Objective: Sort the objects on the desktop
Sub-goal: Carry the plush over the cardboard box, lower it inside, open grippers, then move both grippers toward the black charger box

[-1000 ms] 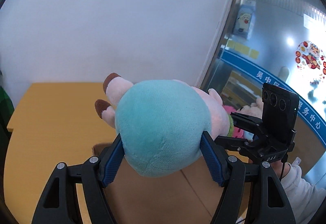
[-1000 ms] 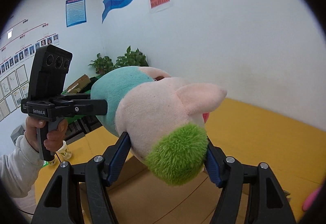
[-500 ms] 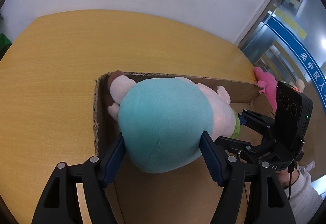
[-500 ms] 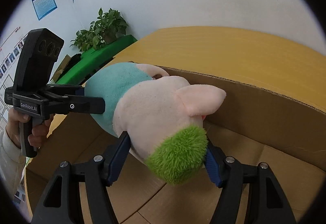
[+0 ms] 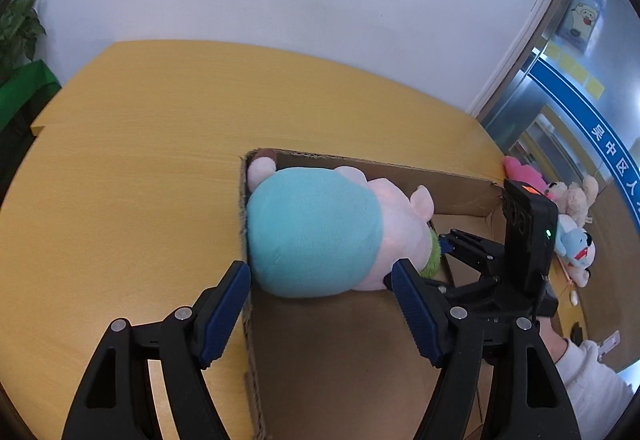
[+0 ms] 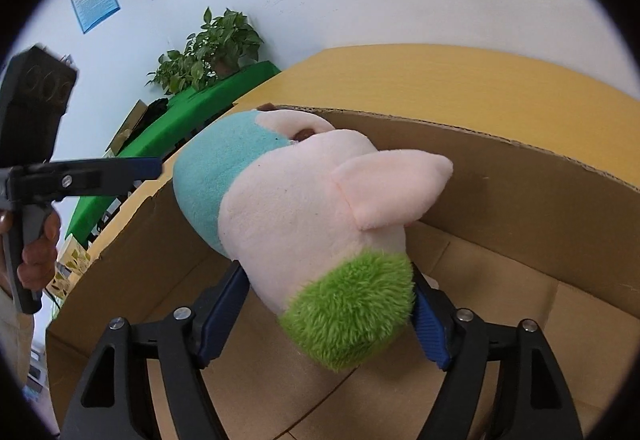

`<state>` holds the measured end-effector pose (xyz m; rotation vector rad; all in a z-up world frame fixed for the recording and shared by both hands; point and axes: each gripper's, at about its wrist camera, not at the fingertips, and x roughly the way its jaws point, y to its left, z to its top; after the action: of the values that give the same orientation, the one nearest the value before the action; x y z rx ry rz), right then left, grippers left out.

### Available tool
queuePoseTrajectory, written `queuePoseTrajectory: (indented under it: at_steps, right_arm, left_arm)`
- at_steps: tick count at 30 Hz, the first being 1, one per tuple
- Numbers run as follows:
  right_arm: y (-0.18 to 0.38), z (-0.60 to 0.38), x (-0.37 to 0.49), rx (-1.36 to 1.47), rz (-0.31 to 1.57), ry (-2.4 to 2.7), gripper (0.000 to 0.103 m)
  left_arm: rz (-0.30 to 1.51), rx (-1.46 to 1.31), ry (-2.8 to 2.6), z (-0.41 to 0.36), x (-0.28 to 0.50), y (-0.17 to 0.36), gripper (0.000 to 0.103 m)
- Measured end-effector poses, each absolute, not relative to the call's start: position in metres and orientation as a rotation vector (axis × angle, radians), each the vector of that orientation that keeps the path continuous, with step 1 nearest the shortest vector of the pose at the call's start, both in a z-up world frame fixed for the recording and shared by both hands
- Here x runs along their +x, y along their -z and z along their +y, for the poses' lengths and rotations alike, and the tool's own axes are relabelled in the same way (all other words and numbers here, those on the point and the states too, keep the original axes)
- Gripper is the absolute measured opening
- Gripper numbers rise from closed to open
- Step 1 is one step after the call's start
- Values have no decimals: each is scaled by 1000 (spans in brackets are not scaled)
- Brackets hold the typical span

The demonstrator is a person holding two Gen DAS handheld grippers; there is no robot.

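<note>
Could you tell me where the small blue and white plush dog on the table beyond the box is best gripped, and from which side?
Probably across its rounded blue body, coming from above. The blue and white plush dog lies on the table among other plush toys, outside the cardboard box, so its sides look crowded; the soft middle should squash between the fingers.

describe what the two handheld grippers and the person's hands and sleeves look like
Both grippers are black, with angular cut-out fingers, silver screws and ribbed blue pads. The left gripper and right gripper each carry an upright black box with three round lenses. The right one's box shows a green light and an orange patch. The right hand wears a white sleeve; the left hand grips a pistol-style handle.
</note>
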<state>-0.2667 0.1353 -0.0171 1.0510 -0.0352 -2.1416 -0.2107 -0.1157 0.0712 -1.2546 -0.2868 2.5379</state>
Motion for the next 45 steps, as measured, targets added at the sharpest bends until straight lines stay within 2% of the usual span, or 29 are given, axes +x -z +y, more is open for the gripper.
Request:
queuePoseTrajectory:
  at_steps: [3,7,11,13,17,22,32,37,41,45]
  right_arm:
    - [13,143,-266,1090,-61,2167,78]
    - [-23,162,-243,1061,-54,2272,78]
    - [-82,180,-194,960,-8,2407,80]
    - [-108,193,-164,907,8,2485,83]
    - [-137,218,-100,816,23,2635,85]
    - [-139,239,-40,802,87,2770,86]
    - [-129,251,37,801,75,2754,86]
    - [-129,255,67,795,94,2735,86]
    - [-123,263,96,799,116,2703,86]
    - [-109,279,126,810,86,2636,86]
  left_arm:
    - [-232,-1218,-2589,-120,-189,-83,72]
    - [-152,-1113,-2672,-121,-155,-107,73]
    - [-114,-961,-2745,-115,-118,-136,85]
    - [-57,-890,-2787,-105,-98,-148,87]
    - [-2,-788,-2813,-80,-57,-166,95]
    - [39,-675,-2811,-53,-7,-180,103]
    - [77,-641,-2803,-25,62,-191,102]
    - [-9,-691,-2764,-28,92,-195,102]
    - [-15,-747,-2756,-36,119,-183,102]
    - [8,-861,-2694,-41,147,-147,102]
